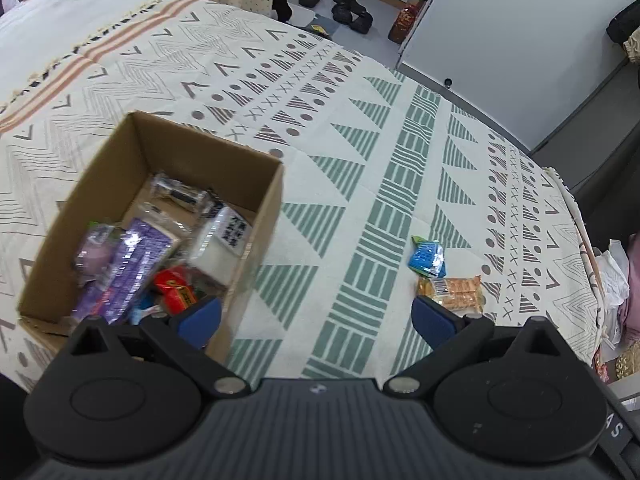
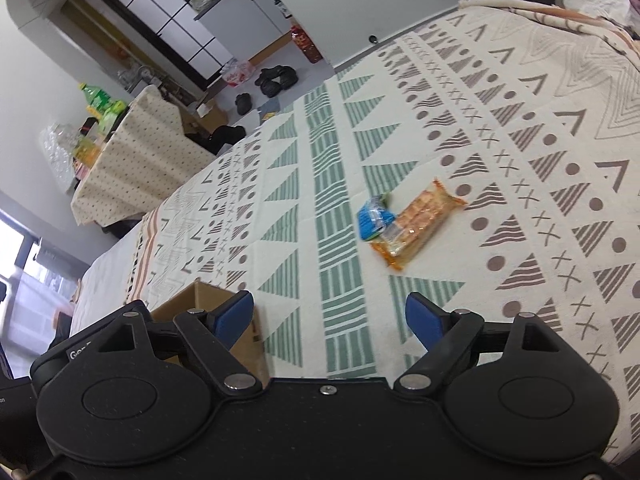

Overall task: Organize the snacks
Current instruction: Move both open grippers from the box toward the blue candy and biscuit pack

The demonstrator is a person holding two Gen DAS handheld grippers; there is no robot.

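Snacks are lying on a patterned bed cover (image 1: 360, 184), waiting to be sorted. I am holding my left hand-held gripper (image 1: 316, 316) with its jaws wide apart and empty, hovering beside a cardboard box (image 1: 200, 152) that is already carrying several packets, probably the collecting place. My right hand-held gripper (image 2: 330, 316) is also gaping and holding nothing, pointing toward the two snacks left out: a blue packet (image 2: 372, 220) touching an orange biscuit pack (image 2: 420, 220), both sitting mid-bed toward the far edge from the box, likely my next pickups.
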